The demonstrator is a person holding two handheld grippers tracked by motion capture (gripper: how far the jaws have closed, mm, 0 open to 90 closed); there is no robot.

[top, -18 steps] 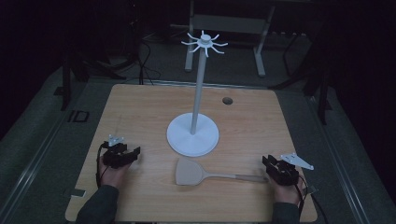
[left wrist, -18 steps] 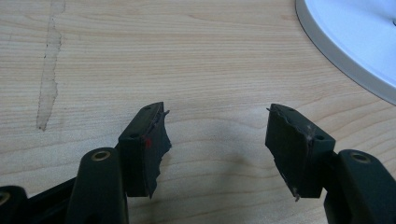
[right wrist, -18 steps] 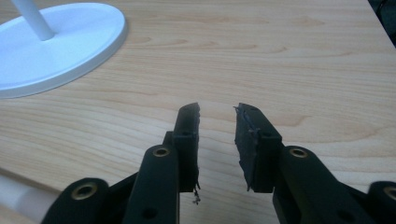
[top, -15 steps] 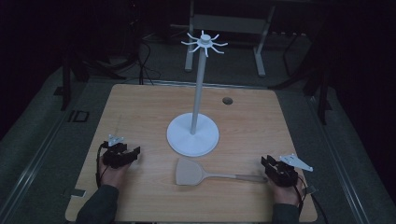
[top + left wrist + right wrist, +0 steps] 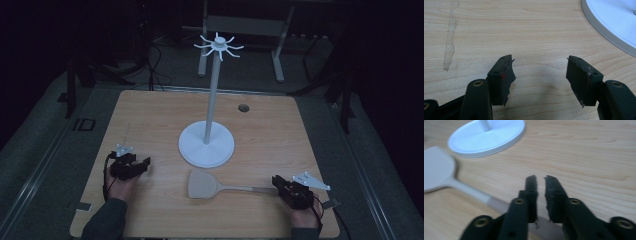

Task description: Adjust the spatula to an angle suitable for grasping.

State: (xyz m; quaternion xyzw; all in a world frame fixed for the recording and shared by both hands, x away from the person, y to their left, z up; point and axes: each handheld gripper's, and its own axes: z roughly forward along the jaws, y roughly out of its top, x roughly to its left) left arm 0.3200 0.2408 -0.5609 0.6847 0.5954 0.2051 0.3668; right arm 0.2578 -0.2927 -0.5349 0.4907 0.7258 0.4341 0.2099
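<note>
A pale spatula [image 5: 202, 184] lies flat on the wooden table [image 5: 150, 115], its blade toward the white stand and its handle running right. My right gripper [image 5: 276, 182] sits at the handle's end. In the right gripper view its jaws [image 5: 540, 178] stand almost together with only a thin slit and nothing between the tips. The blurred spatula [image 5: 436, 170] handle passes under the left jaw. My left gripper [image 5: 142, 164] rests at the table's left, open [image 5: 540, 72] over bare wood.
A tall white stand [image 5: 206, 145] with a round base and several hooks on top rises mid-table; its base shows close by [image 5: 486, 137] and at the corner [image 5: 614, 20]. A small round hole [image 5: 243, 107] lies behind it. Dark floor and frames surround the table.
My right hand has drawn back a little toward the table's near edge. The spatula and the left gripper have stayed where they were.
</note>
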